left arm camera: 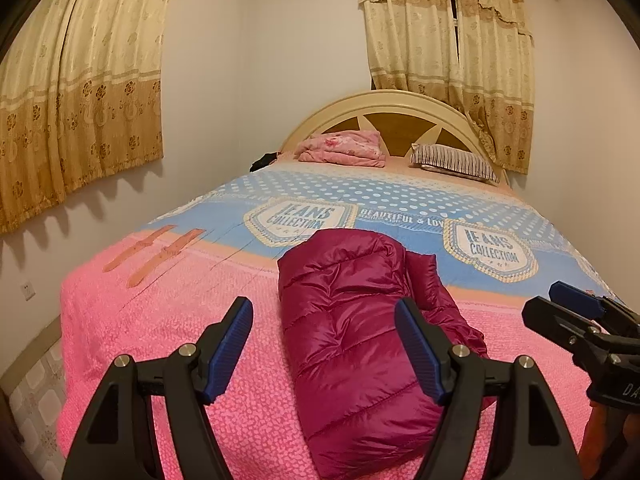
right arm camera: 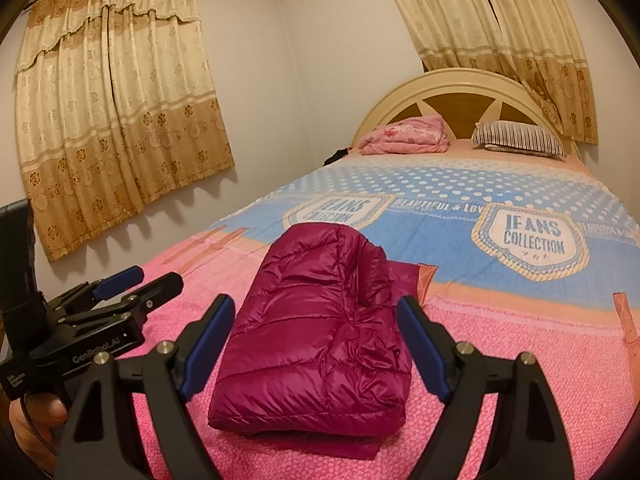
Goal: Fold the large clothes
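A magenta quilted puffer jacket (left arm camera: 352, 332) lies folded into a thick bundle on the pink part of the bedspread (left arm camera: 160, 320). It also shows in the right wrist view (right arm camera: 320, 328). My left gripper (left arm camera: 324, 344) is open and empty, hovering just in front of the jacket. It appears at the left of the right wrist view (right arm camera: 140, 280). My right gripper (right arm camera: 316, 344) is open and empty, also in front of the jacket. It appears at the right edge of the left wrist view (left arm camera: 560, 304).
The bed has a blue and pink bedspread (right arm camera: 440, 216) and a cream headboard (left arm camera: 392, 108). A folded pink blanket (left arm camera: 344, 148) and a striped pillow (left arm camera: 452, 160) lie at the head. Curtains (left arm camera: 72, 92) hang on the walls. A tiled floor (left arm camera: 36, 392) lies left of the bed.
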`<state>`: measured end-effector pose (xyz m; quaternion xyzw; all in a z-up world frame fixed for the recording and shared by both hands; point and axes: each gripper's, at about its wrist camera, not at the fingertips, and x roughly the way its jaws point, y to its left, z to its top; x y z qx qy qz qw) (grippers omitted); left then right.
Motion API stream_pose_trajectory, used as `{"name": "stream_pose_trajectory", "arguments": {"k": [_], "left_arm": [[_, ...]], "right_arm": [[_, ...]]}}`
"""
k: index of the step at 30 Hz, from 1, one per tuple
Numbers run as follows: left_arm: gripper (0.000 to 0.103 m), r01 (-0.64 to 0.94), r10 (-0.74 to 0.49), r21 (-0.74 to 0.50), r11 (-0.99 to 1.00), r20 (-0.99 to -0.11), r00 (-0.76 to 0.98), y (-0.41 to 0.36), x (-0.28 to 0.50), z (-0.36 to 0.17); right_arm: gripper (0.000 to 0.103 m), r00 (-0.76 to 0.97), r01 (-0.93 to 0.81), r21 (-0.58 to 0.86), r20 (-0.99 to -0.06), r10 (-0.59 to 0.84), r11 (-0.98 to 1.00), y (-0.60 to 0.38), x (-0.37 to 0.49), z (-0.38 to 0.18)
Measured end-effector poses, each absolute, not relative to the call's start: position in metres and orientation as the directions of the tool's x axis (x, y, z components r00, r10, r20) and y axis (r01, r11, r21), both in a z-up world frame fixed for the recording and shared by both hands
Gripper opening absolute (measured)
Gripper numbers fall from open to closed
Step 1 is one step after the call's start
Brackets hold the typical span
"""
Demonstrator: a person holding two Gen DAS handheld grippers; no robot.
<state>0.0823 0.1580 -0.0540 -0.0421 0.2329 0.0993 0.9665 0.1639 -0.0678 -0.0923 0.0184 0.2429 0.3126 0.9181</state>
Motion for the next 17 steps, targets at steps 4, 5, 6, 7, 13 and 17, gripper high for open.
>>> {"name": "stream_pose_trajectory", "arguments": {"k": [4,5,6,7,13,17], "left_arm": [[0.085,-0.222,0.179,-0.041,0.974,-0.462,0.869,0.1590,0.0820,-0.0553],[0.085,-0.223,0.179,-0.041,0.974,-0.464,0.868,0.1596,0.0822,-0.0556],[0.085,-0.220,0.177,-0.041,0.975,-0.464,0.868,0.1597,0.0821,-0.0558],[0.085,-0.219,0.178,-0.037,0.975,-0.459,0.870,0.1596,0.0818,-0.0557],[0.086,-0.216,0.195,0.002,0.976,-0.439,0.877,0.1564,0.0833,-0.0582],[0.086,-0.202,0.181,0.000,0.979,-0.441,0.879,0.1547,0.0847,-0.0597]], "right_arm": [[0.085,0.681,-0.569,0.186,-0.440,0.585,0.801,-0.0661,0.1633,-0.0949],[0.085,0.679,-0.569,0.185,-0.443,0.585,0.801,-0.0652,0.1633,-0.0958],[0.085,0.678,-0.570,0.185,-0.445,0.586,0.800,-0.0650,0.1629,-0.0967],[0.085,0.675,-0.572,0.186,-0.447,0.587,0.799,-0.0645,0.1629,-0.0976],[0.086,0.669,-0.575,0.187,-0.453,0.589,0.797,-0.0619,0.1624,-0.0998],[0.086,0.667,-0.575,0.185,-0.459,0.588,0.797,-0.0610,0.1610,-0.1013]]}}
